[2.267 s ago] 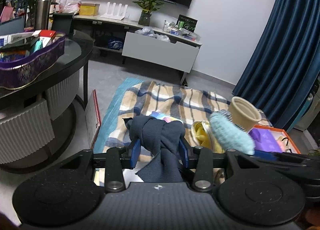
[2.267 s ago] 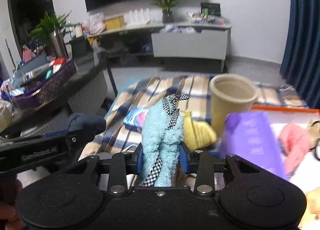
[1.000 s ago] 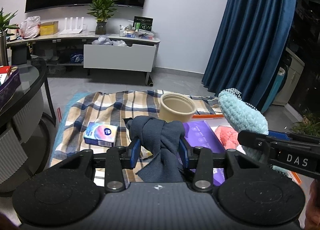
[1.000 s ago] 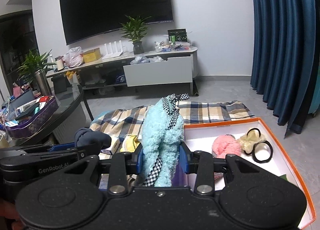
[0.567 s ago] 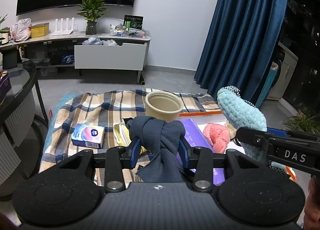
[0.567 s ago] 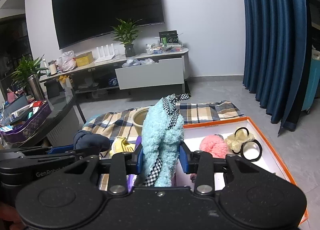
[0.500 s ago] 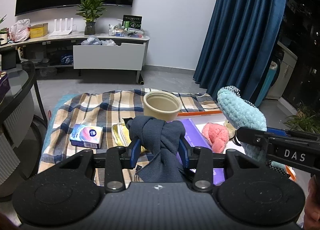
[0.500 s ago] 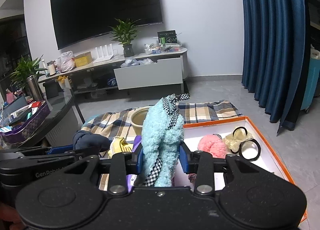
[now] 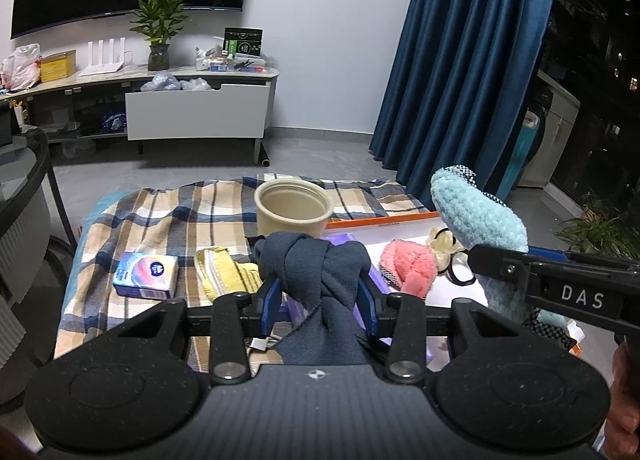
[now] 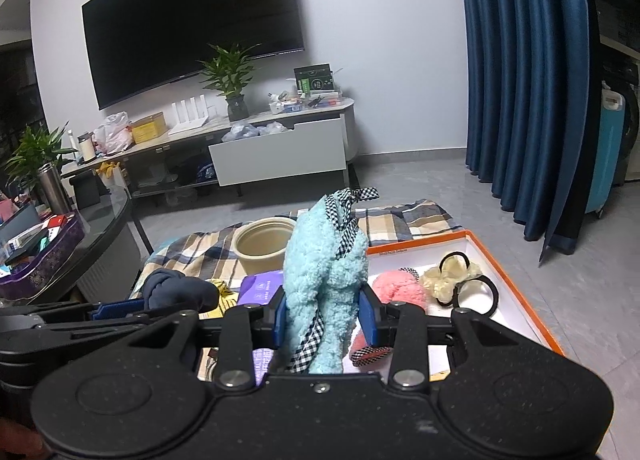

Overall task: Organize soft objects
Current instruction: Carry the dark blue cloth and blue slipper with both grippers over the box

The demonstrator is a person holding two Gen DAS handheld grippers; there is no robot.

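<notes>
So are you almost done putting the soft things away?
Partly. A pink scrunchie and cream hair ties already lie in the orange box. The left gripper holds a knotted navy cloth; the right gripper holds a fluffy blue scrunchie. A yellow cloth still waits on the blanket.

My left gripper hides most of the purple pack. The box has its near corner hidden.
</notes>
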